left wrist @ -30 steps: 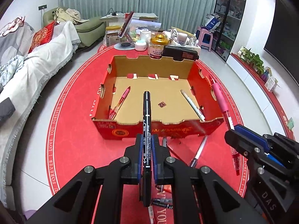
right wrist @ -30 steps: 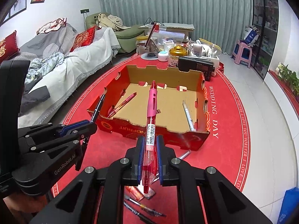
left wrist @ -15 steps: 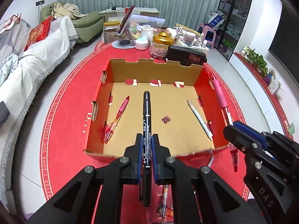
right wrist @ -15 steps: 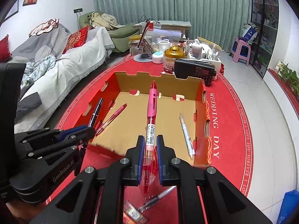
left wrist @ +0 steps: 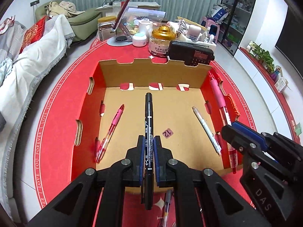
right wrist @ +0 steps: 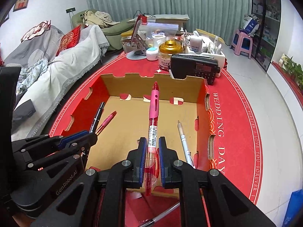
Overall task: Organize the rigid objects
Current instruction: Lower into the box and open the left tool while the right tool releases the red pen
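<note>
The "GenRobot.AI" left hand-held gripper (left wrist: 149, 152) clamps a black marker (left wrist: 148, 121); the right hand-held gripper (right wrist: 152, 155) clamps a pink pen (right wrist: 153, 121).

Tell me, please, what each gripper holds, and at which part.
The left gripper holds a black marker on its printed barrel. The right gripper holds a pink pen on its clear lower barrel.

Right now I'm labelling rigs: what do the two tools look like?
Both are matte black, angular linkages with silver pivot screws and blue finger pads. The left tool shows "GenRobot.AI" lettering on its side in the right wrist view; the right tool shows "DAS". No cables or sleeves visible.
</note>
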The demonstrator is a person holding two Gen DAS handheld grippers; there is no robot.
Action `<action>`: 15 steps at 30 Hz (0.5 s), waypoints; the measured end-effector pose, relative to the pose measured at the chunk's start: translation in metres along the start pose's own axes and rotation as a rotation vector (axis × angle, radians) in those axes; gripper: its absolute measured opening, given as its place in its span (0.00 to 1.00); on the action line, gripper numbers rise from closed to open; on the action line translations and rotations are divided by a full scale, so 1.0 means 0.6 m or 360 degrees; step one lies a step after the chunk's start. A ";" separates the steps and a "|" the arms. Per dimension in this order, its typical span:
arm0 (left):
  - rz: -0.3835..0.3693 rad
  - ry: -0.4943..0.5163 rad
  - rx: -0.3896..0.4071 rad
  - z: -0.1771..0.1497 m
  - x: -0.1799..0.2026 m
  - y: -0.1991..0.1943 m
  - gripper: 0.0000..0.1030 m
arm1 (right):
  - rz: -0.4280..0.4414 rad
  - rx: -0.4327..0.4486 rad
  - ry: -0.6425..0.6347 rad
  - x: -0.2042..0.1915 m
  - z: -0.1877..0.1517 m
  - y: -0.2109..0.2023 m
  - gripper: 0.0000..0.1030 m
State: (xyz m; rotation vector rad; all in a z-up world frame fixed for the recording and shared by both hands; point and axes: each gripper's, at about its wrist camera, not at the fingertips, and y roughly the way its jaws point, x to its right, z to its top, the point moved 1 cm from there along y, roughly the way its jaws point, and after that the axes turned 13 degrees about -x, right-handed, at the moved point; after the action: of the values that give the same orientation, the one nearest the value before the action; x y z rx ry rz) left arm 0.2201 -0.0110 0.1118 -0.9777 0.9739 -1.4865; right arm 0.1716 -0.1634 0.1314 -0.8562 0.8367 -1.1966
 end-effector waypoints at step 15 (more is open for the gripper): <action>0.0011 -0.0015 -0.0112 0.029 -0.010 0.066 0.08 | 0.0004 -0.0085 0.0029 0.014 0.017 0.053 0.13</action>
State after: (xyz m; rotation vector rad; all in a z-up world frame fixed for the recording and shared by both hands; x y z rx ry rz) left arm 0.2499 -0.0108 0.0797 -1.0296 1.0281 -1.4489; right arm 0.1956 -0.1656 0.1065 -0.8883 0.8876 -1.1862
